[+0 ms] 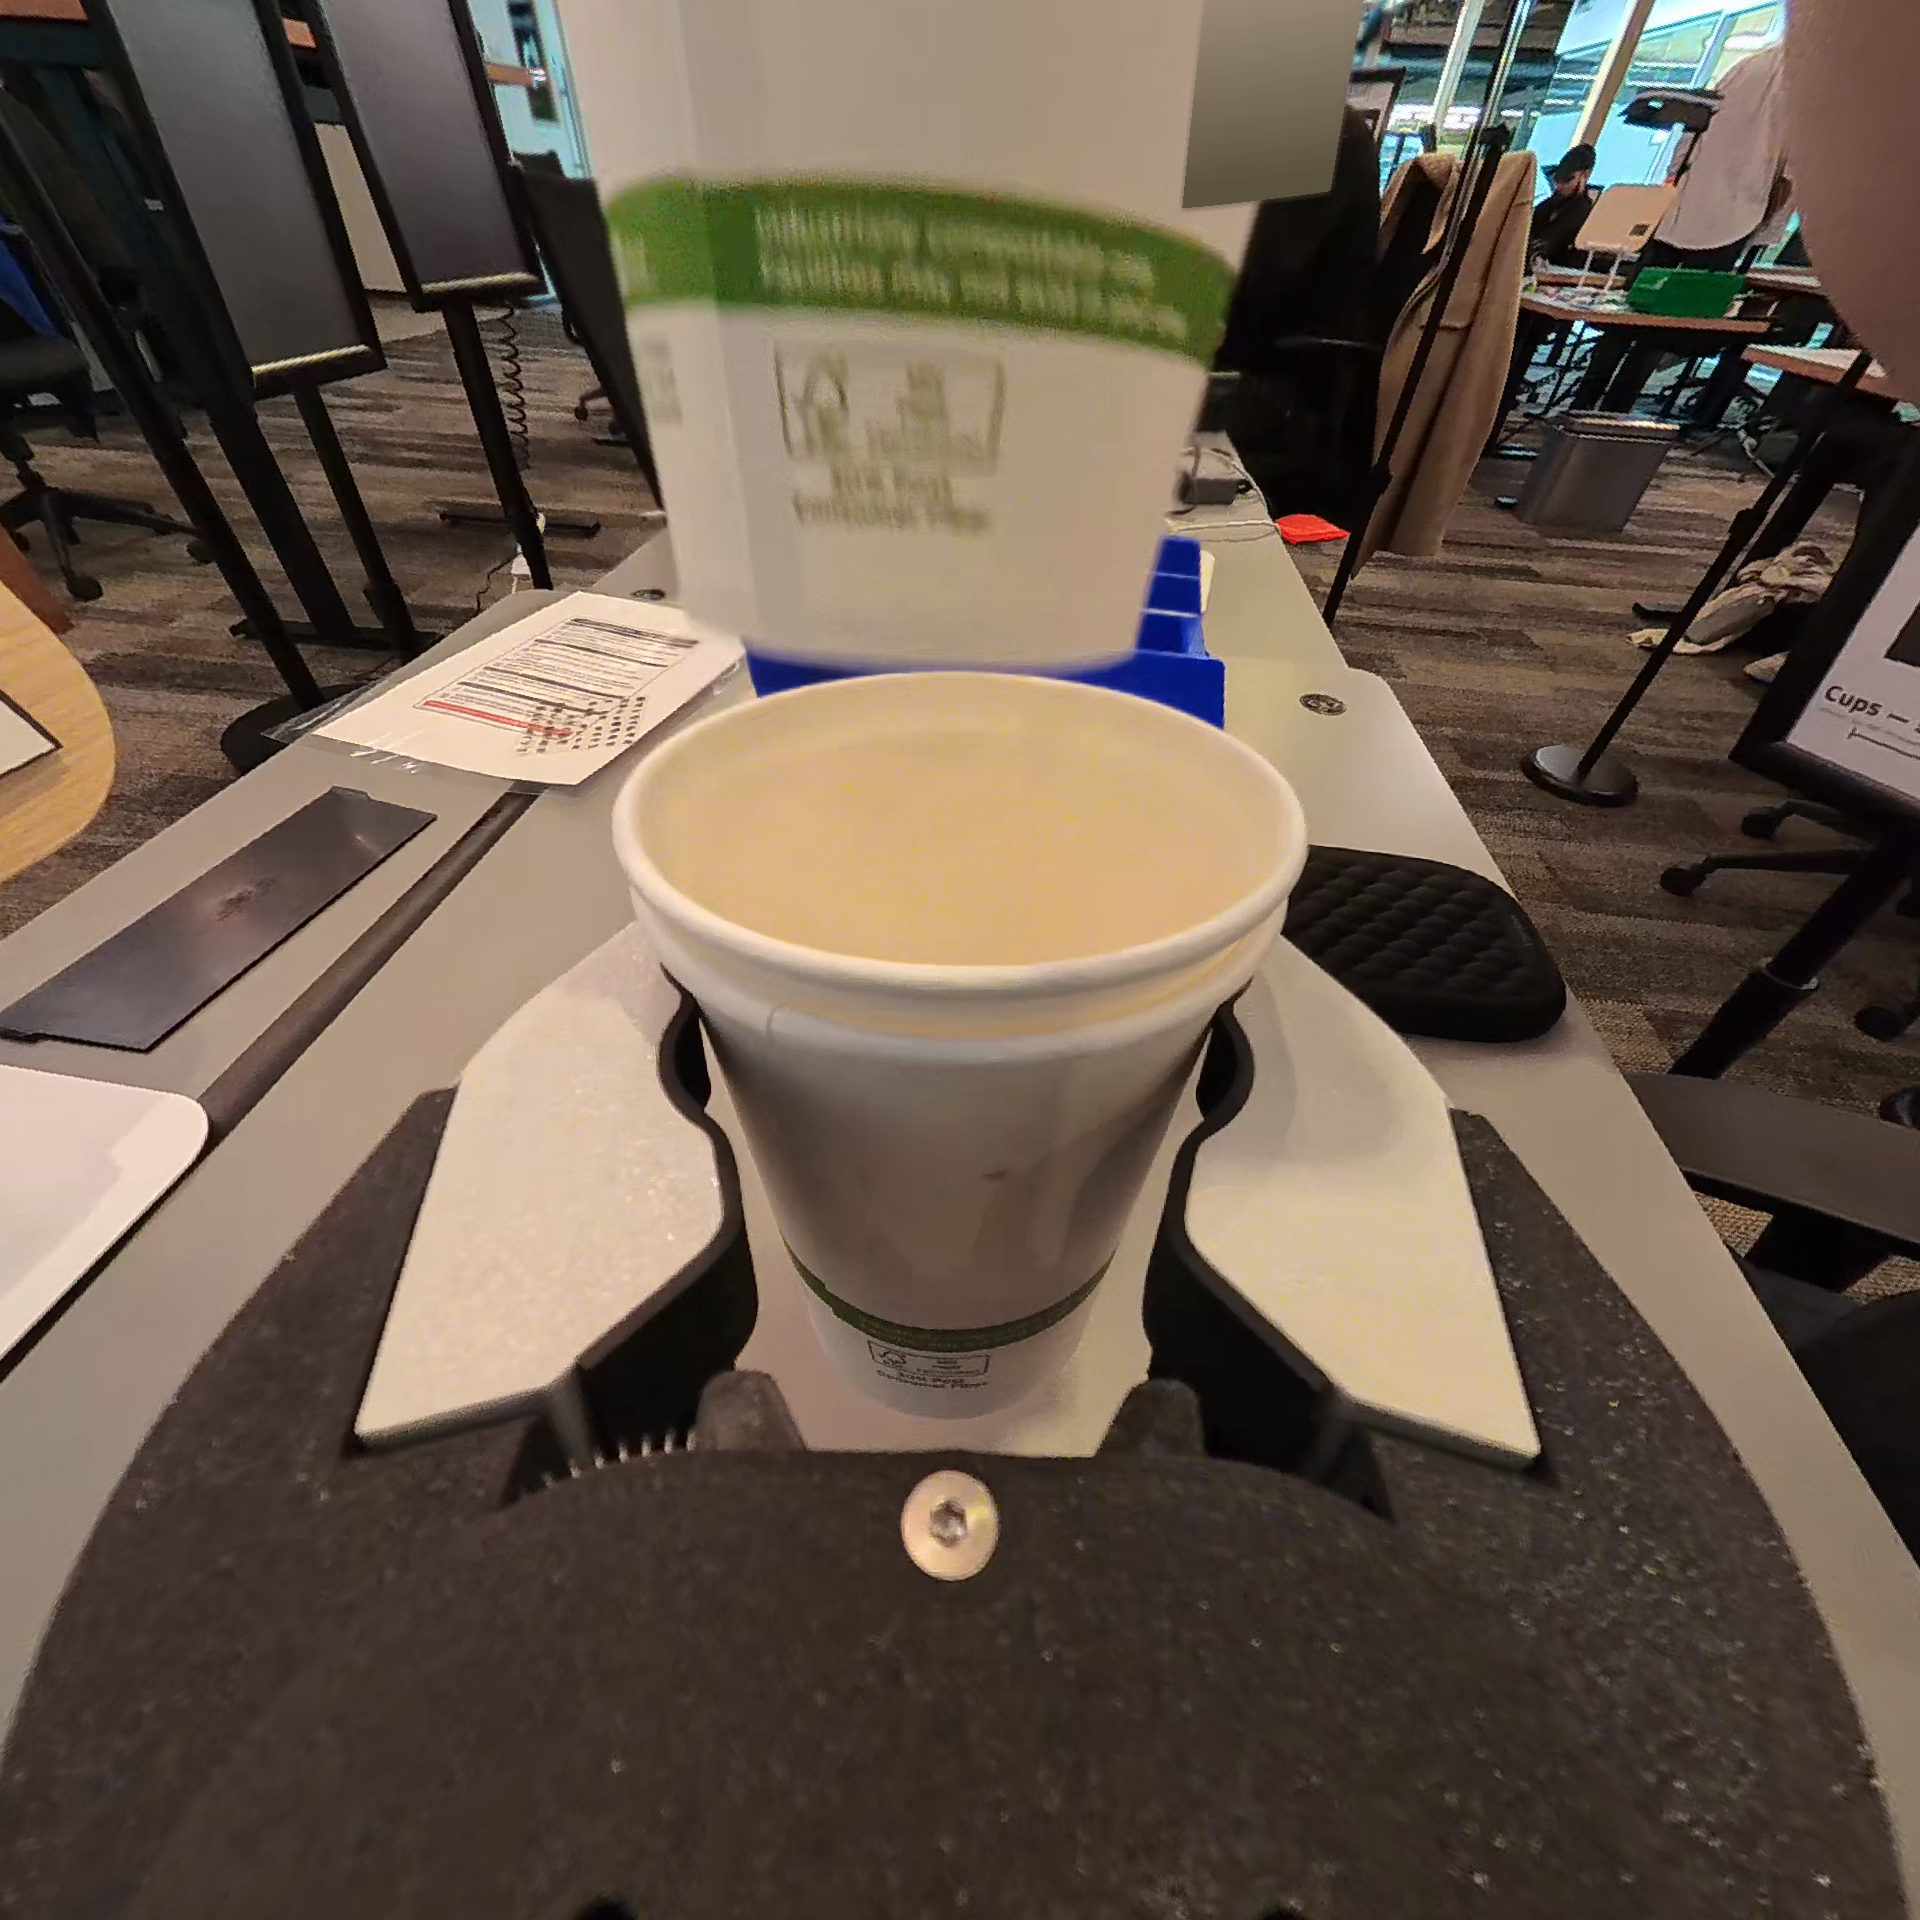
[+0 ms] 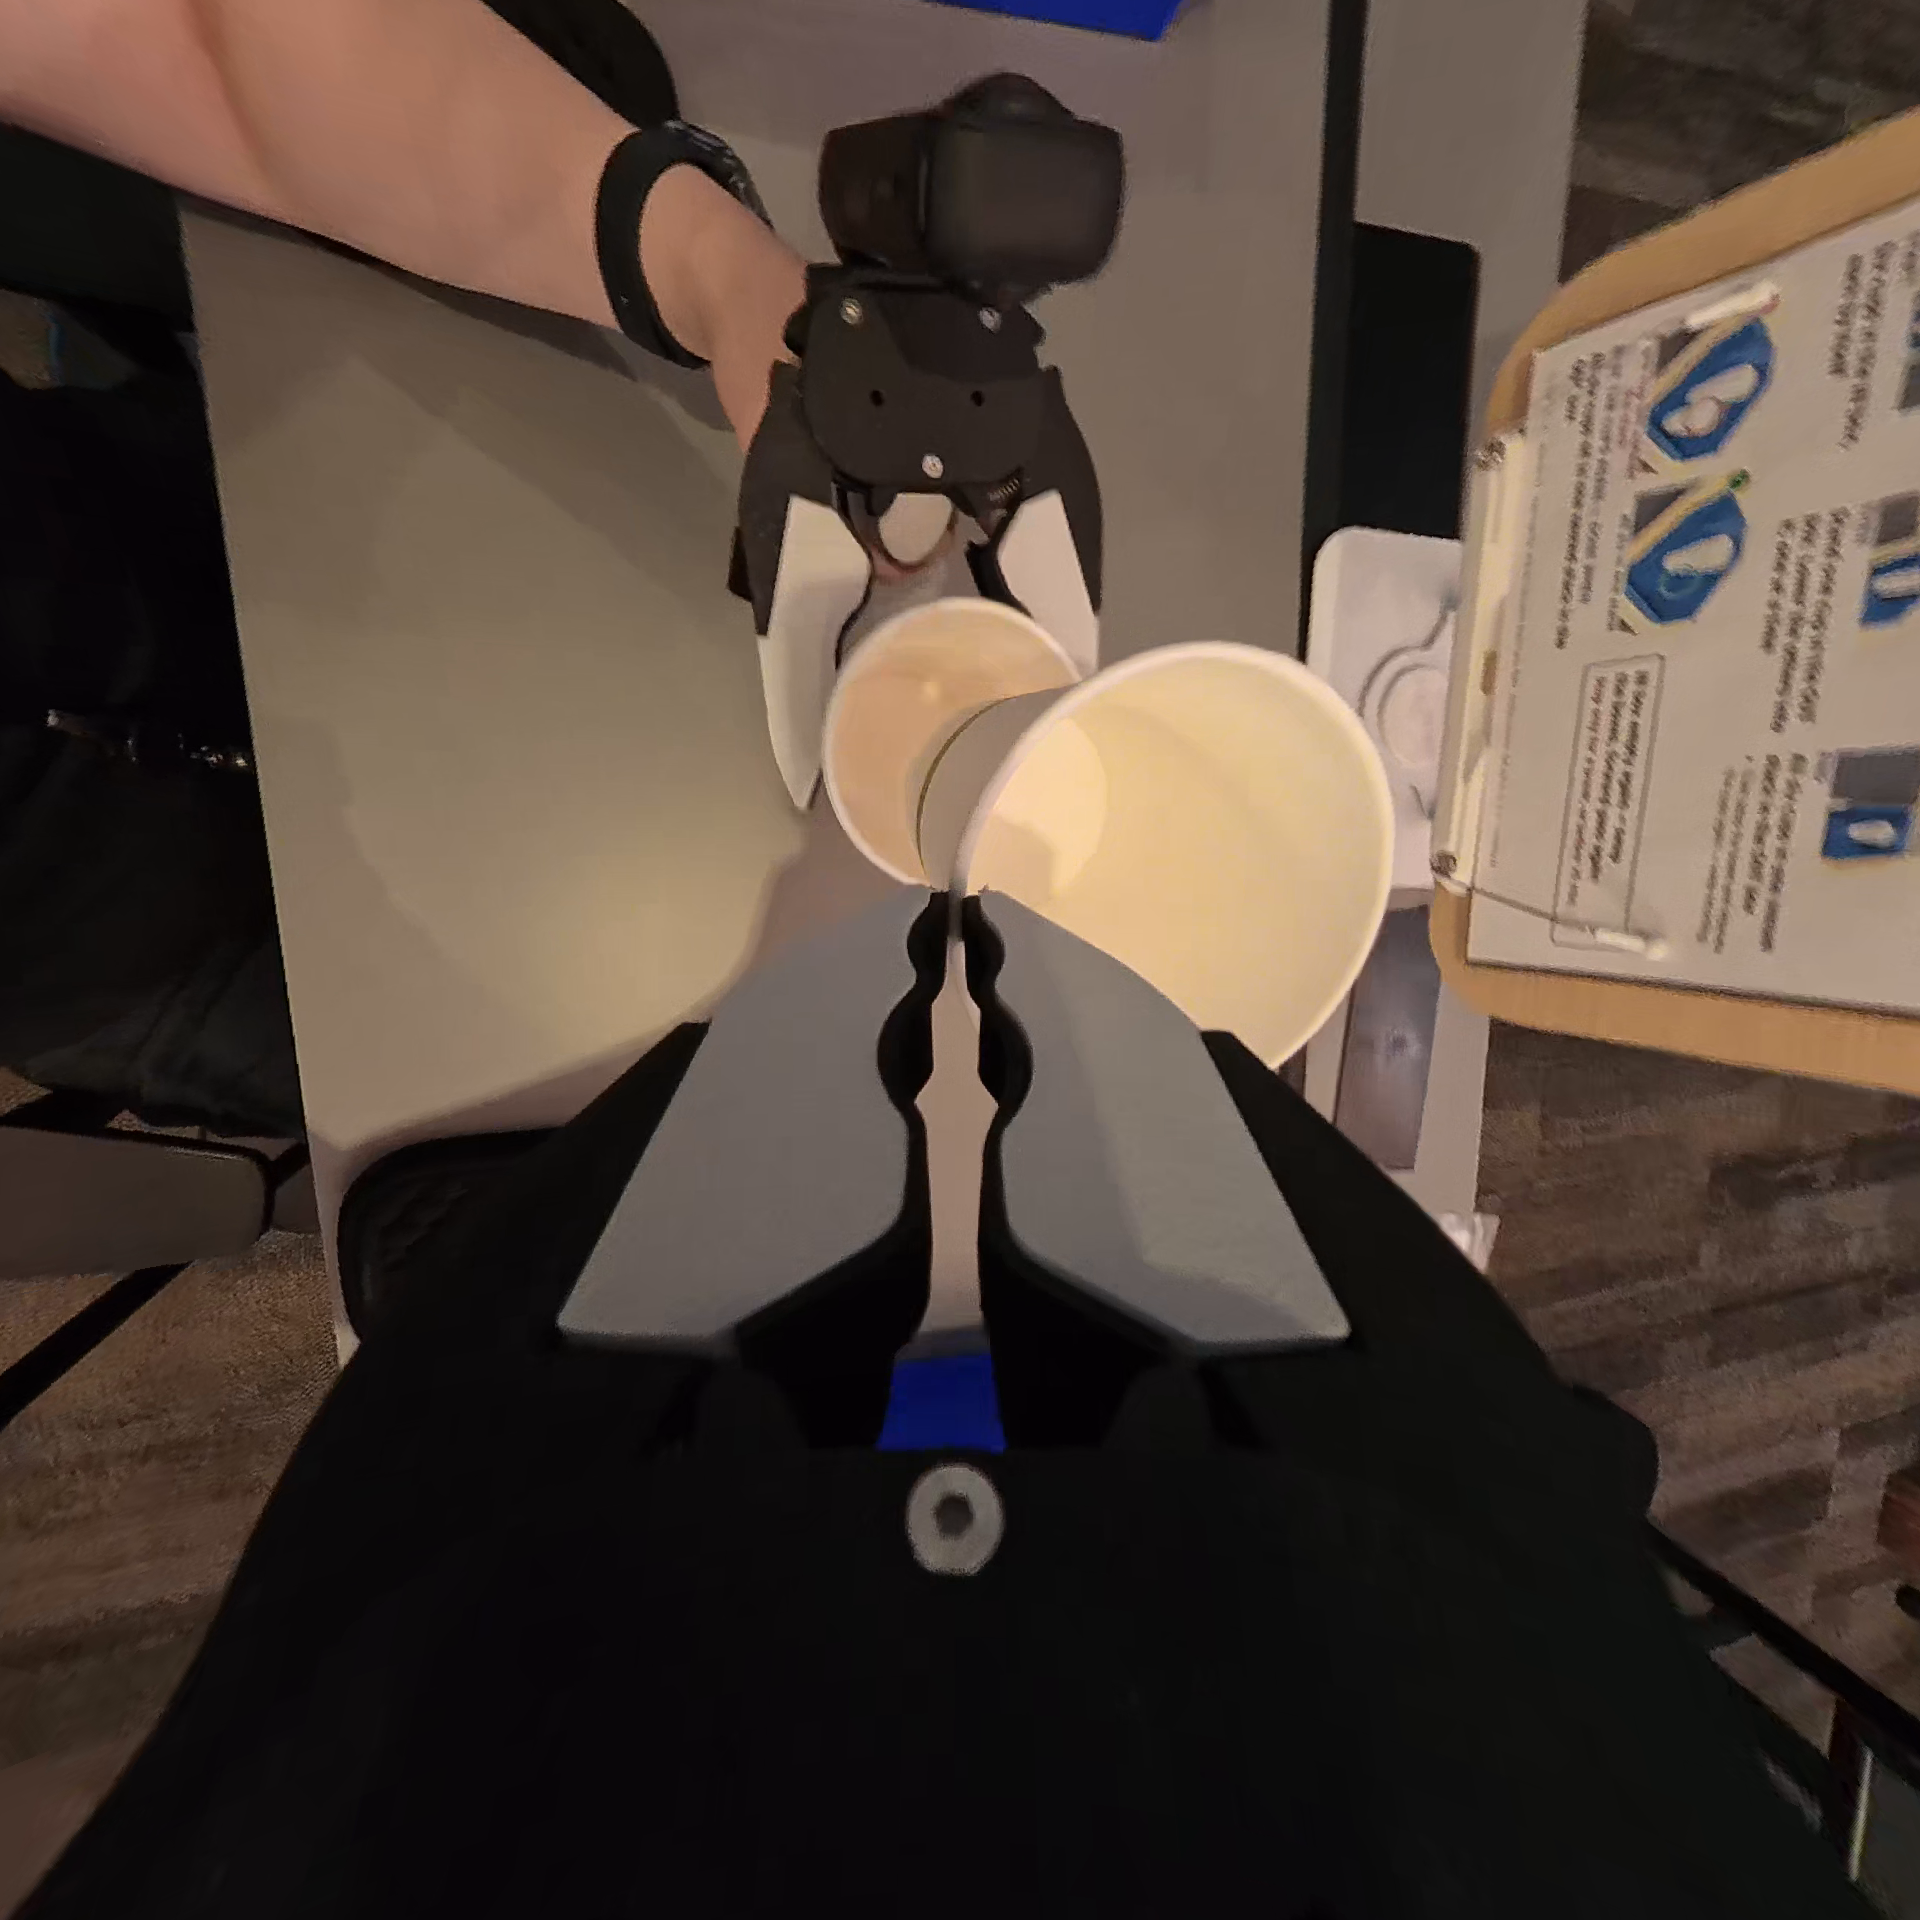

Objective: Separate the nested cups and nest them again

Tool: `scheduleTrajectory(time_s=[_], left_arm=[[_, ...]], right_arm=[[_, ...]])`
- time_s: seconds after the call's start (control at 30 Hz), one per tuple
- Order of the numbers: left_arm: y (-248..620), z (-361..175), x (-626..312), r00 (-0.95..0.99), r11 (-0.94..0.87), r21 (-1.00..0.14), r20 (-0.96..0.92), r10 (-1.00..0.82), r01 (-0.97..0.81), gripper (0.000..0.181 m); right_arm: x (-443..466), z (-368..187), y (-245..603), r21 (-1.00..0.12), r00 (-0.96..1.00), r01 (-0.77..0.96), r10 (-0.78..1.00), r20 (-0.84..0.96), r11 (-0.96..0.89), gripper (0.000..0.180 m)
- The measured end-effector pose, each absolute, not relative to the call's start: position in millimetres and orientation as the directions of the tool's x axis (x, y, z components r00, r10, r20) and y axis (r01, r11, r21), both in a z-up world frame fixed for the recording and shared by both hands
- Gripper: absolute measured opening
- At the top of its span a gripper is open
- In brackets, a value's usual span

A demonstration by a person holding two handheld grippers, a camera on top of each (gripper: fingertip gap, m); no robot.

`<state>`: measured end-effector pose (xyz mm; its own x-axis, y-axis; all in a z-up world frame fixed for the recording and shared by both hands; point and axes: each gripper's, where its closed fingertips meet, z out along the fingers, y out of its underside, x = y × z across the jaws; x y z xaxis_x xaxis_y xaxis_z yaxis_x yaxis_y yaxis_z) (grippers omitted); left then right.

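Grey table point(image 1: 1382, 790), both hand-held grippers clamping upright, mouth-up cups point(image 1: 956, 883), one above another

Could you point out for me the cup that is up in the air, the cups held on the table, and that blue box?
raised cup point(image 1: 935, 436), left wrist view, its side wall.
held cups point(image 1: 956, 1164), left wrist view, outer wall.
blue box point(image 1: 1184, 644), left wrist view, its side.
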<state>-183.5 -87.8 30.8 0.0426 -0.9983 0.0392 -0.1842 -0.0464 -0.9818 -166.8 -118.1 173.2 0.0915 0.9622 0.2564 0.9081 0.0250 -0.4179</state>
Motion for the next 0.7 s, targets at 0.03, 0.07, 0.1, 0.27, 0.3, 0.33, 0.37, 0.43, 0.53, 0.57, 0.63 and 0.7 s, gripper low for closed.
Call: scheduleTrajectory(time_s=[0.03,0.07,0.1,0.27,0.3,0.33,0.37,0.43,0.53,0.57,0.63,0.7], left_arm=[[-88,31,-183,0.041,-0.046,-0.982,0.039,-0.998,-0.185,0.093],[-89,31,-183,0.038,-0.044,-0.982,0.037,-0.999,-0.186,0.093],[-90,31,-182,0.036,-0.039,-0.981,0.033,-0.999,-0.188,0.093],[-91,33,-182,0.033,-0.032,-0.982,0.026,-0.999,-0.186,0.093],[-91,33,-182,0.033,-0.033,-0.982,0.027,-0.999,-0.187,0.093],[-91,33,-182,0.034,-0.033,-0.982,0.027,-0.999,-0.188,0.093],[-91,34,-182,0.033,-0.031,-0.982,0.025,-0.999,-0.188,0.093],[-94,36,-181,0.027,-0.025,-0.982,0.021,-0.999,-0.185,0.093],[-100,39,-180,0.017,-0.01,-0.983,0.007,-1.0,-0.183,0.093],[-101,39,-179,0.013,-0.007,-0.983,0.004,-1.0,-0.184,0.093],[-104,40,-178,0.008,-0.001,-0.983,-0.001,-1.0,-0.186,0.093],[-105,39,-178,0.005,0.0,-0.982,-0.002,-1.0,-0.187,0.093]], right_arm=[[-156,177,-117,-0.421,0.115,0.907,0.957,0.266,0.008,0.002],[-144,180,-117,-0.423,0.143,0.906,0.95,0.276,-0.013,0.002],[-129,184,-116,-0.424,0.178,0.905,0.941,0.289,-0.041,0.002],[-27,186,-110,-0.409,0.397,0.879,0.851,0.345,-0.245,0.002],[-4,182,-110,-0.398,0.443,0.869,0.823,0.356,-0.295,0.002],[19,177,-110,-0.388,0.484,0.855,0.797,0.361,-0.343,0.002],[40,171,-111,-0.382,0.522,0.839,0.774,0.359,-0.389,0.002],[76,156,-115,-0.372,0.589,0.801,0.729,0.348,-0.47,0.002],[113,129,-120,-0.354,0.654,0.754,0.685,0.322,-0.553,0.002],[124,119,-122,-0.336,0.665,0.745,0.673,0.324,-0.576,0.002],[138,99,-126,-0.318,0.686,0.728,0.659,0.309,-0.608,0.002],[150,79,-129,-0.3,0.7,0.714,0.649,0.297,-0.633,0.002]])
